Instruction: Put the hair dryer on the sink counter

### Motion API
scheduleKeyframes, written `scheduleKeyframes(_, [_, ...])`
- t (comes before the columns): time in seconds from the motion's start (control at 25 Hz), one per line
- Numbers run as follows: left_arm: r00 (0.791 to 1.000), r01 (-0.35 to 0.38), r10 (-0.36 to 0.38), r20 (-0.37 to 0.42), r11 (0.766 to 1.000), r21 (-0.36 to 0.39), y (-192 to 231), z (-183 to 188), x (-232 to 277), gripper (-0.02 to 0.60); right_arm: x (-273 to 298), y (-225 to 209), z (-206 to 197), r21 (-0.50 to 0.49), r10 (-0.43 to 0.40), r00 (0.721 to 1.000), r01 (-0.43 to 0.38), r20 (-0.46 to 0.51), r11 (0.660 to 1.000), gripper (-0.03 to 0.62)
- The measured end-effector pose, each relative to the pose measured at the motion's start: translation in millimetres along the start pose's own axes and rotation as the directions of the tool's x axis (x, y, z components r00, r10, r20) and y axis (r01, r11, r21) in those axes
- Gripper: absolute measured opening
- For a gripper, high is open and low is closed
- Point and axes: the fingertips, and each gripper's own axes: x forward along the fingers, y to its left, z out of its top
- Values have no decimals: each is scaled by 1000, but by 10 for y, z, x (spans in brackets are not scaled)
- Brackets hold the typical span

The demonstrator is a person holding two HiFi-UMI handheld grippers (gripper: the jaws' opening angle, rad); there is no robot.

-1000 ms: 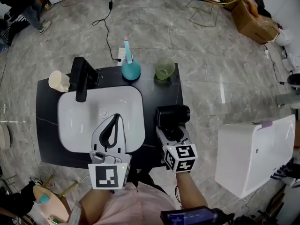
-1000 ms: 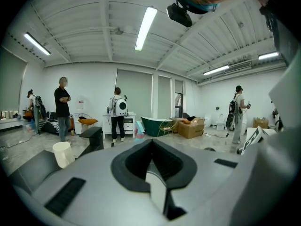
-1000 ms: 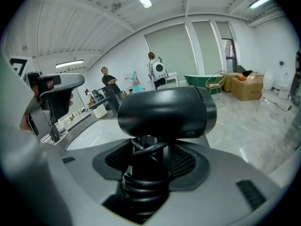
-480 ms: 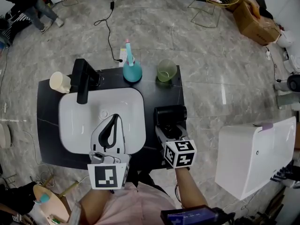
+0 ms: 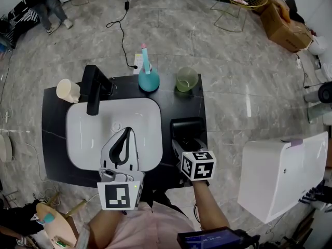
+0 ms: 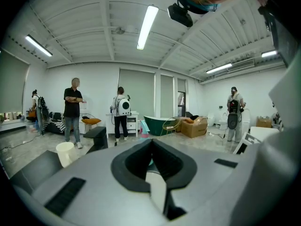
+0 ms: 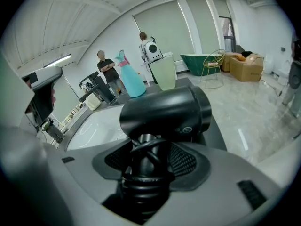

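Since the earlier frame the right gripper (image 5: pixel 189 143) has advanced toward the front edge of the black sink counter (image 5: pixel 56 162), bringing its marker cube closer to the barrel of the black hair dryer (image 5: pixel 188 127). Head view: the dryer lies over the counter's right strip, between the white rounded basin (image 5: pixel 85 139) and the right edge; whether it touches the surface cannot be told. The left gripper (image 5: pixel 126 130) hangs over the basin's front part. Along the back edge stand a cream cup (image 5: pixel 68 90), a black faucet (image 5: pixel 94 87), a teal bottle (image 5: pixel 148 78) and a pale green translucent cup (image 5: pixel 186 79). Left gripper view: the left gripper (image 6: pixel 151 142) is clenched tip to tip on nothing; cup (image 6: pixel 65 153) and faucet (image 6: pixel 96 138) lie beyond. Right gripper view: the right gripper (image 7: pixel 148 166) grasps the dryer (image 7: pixel 164 112) by its cord-wound handle, with the barrel crosswise above the jaws and the bottle (image 7: pixel 129 81) and green cup (image 7: pixel 164 73) behind.
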Motion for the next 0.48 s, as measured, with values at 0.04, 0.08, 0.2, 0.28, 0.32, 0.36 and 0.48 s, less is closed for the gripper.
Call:
scheduleKeyframes(0.04, [1000,-1,1,1,1000,-2,4,2,1,9,3,-6,-1,5,-3,1000,3,-1,1000,249])
scheduleKeyframes(0.08, [1000,-3,3,1,1000,-9,6,5,3,9,4,-10,2,7,-6,1000,6,-1,1000,249])
scheduleKeyframes(0.2, [1000,-12,12,1,999,-42,12,26,7,9,10,-4,7,6,-6,1000,6,-16,1000,250])
scheduleKeyframes(0.28, [1000,-11,12,2,999,-50,10,35,2,9,12,29,3,29,23,999,-22,-36,999,266])
scheduleKeyframes(0.32, [1000,-11,11,4,998,-56,4,43,1,9,10,53,6,47,45,998,-43,-47,998,292])
scheduleKeyframes(0.36, [1000,-9,9,5,998,-55,0,49,-2,9,5,75,12,64,63,996,-59,-58,996,321])
scheduleKeyframes(0.48, [1000,-5,5,3,999,-34,-4,55,-17,9,-39,109,39,78,75,994,-69,-78,995,359])
